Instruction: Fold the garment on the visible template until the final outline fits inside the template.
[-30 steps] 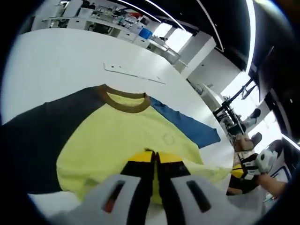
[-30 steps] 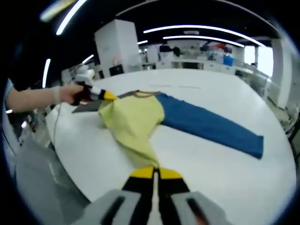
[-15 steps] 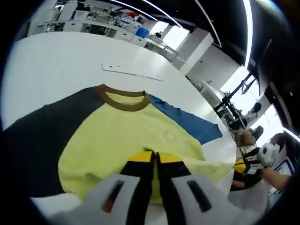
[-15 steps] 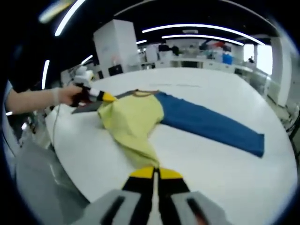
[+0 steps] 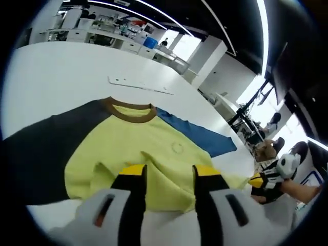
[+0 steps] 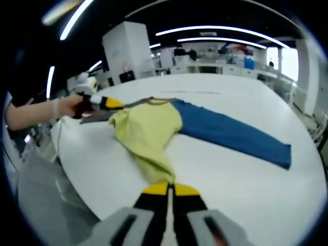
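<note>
Left gripper (image 5: 166,182) newly parted above yellow garment (image 5: 138,154) hem; right gripper (image 6: 169,190) clamped on hem.

Yellow tee (image 5: 154,154) w/ navy & blue sleeves, flat on white table.

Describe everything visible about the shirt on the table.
The shirt is soft knit with a yellow body, brown ribbed collar, one dark navy sleeve and one blue sleeve. It lies front up and slightly rumpled on the white table, sleeves spread. The right gripper pinches its hem; the left gripper stands open over the hem.
</note>
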`<state>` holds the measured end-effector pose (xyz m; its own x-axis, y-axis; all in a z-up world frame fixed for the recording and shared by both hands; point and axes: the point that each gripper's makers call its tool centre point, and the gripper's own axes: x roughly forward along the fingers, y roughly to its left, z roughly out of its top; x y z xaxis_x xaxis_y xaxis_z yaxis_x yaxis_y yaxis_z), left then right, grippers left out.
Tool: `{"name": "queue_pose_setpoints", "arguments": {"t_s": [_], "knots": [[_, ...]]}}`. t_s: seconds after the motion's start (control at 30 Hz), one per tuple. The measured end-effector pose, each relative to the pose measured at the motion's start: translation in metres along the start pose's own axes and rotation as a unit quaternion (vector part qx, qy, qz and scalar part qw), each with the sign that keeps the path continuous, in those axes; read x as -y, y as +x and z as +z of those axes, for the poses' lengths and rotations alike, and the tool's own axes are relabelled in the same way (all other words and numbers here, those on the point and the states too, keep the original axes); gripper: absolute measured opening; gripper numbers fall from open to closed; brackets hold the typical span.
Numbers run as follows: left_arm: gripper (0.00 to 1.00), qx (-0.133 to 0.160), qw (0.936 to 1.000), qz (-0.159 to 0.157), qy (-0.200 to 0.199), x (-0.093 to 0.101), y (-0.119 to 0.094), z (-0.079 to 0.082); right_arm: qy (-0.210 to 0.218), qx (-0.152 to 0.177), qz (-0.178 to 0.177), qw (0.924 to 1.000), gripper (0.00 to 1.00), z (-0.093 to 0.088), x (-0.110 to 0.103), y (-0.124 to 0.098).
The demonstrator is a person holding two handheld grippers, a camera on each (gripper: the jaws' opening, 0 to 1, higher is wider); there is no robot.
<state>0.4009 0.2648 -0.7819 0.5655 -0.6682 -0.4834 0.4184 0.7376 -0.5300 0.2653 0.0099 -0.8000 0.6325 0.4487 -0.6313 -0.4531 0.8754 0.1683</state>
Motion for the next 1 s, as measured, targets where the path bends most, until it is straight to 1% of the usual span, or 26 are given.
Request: {"name": "queue_pose_setpoints", "arguments": {"t_s": [0.1,0.17,0.33,0.37,0.43,0.53,0.6,0.73,0.8,0.9,1.0], "knots": [[0.42,0.002,1.0000,-0.003,0.003,0.002,-0.005,-0.003,0.001,0.001,0.000,1.0000,0.00,0.000,0.000,0.000],[0.47,0.004,1.0000,-0.005,-0.003,0.002,-0.009,-0.007,0.000,0.001,0.000,1.0000,0.00,0.000,-0.001,0.000],[0.59,-0.001,1.0000,-0.003,-0.008,0.001,-0.013,-0.020,-0.001,0.001,0.002,1.0000,0.00,0.001,-0.001,0.001],[0.61,-0.004,0.9999,-0.005,-0.014,0.001,-0.014,-0.024,-0.002,0.001,0.002,1.0000,0.00,0.001,-0.001,0.001],[0.66,-0.010,0.9999,-0.006,-0.012,0.002,-0.014,-0.028,-0.001,0.001,0.003,1.0000,0.00,0.000,-0.002,0.001],[0.71,-0.017,0.9998,-0.007,-0.013,0.004,-0.015,-0.035,0.000,0.001,0.002,1.0000,0.00,-0.001,-0.002,0.001],[0.70,-0.017,0.9997,-0.010,-0.017,0.005,-0.016,-0.038,0.001,0.001,0.002,1.0000,0.00,-0.002,-0.002,0.000],[0.59,-0.016,0.9996,-0.009,-0.020,0.004,-0.017,-0.043,0.004,0.002,0.001,1.0000,0.00,-0.002,-0.003,0.000],[0.58,-0.018,0.9995,-0.003,-0.025,0.001,-0.017,-0.048,0.004,0.002,0.001,1.0000,0.00,-0.002,-0.003,0.000],[0.52,-0.023,0.9995,0.011,-0.019,-0.005,-0.018,-0.055,0.004,0.002,0.001,1.0000,0.00,-0.003,-0.002,0.000],[0.49,-0.028,0.9993,0.016,-0.020,-0.009,-0.018,-0.062,0.007,0.003,0.001,1.0000,0.00,-0.003,-0.002,0.000]]}}
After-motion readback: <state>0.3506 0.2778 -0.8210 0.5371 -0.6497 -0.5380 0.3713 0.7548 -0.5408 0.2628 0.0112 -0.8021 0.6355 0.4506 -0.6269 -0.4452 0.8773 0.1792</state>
